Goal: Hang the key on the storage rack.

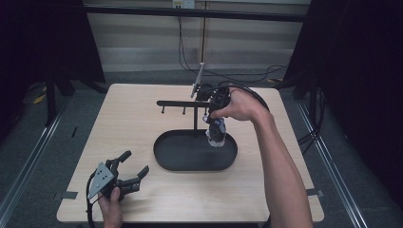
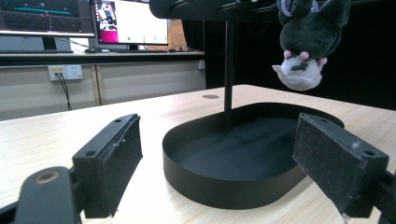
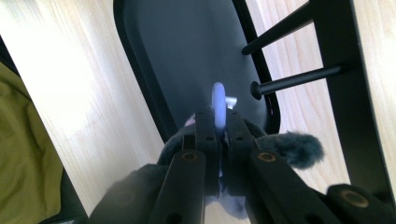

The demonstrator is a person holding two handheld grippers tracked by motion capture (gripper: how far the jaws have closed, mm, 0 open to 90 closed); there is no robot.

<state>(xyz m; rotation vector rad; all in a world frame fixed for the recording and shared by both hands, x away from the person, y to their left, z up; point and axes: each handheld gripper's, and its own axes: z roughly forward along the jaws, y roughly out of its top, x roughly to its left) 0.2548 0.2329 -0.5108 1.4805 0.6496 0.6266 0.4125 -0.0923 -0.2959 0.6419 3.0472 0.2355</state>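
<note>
A dark grey and white plush toy (image 1: 217, 134) hangs head down over the right end of a black oval tray (image 1: 162, 159). My right gripper (image 1: 212, 118) points down and is shut on the toy's pale lavender ring (image 3: 218, 105), with the fur (image 3: 292, 145) bulging below the jaws. A black stand (image 1: 195, 114) rises from the tray, and its crossbar (image 1: 178, 103) carries thin pegs (image 3: 299, 78) just beside the ring. My left gripper (image 1: 136, 164) rests at the table's front left, open and holding nothing. Its pads (image 2: 116, 156) frame the tray (image 2: 224, 189) and the hanging toy (image 2: 301, 46).
The light wooden table (image 1: 128, 123) lies bare around the tray. Cables (image 1: 237, 76) run across the floor past the far edge. Monitors (image 2: 130, 21) and a low counter stand behind the table in the left gripper view.
</note>
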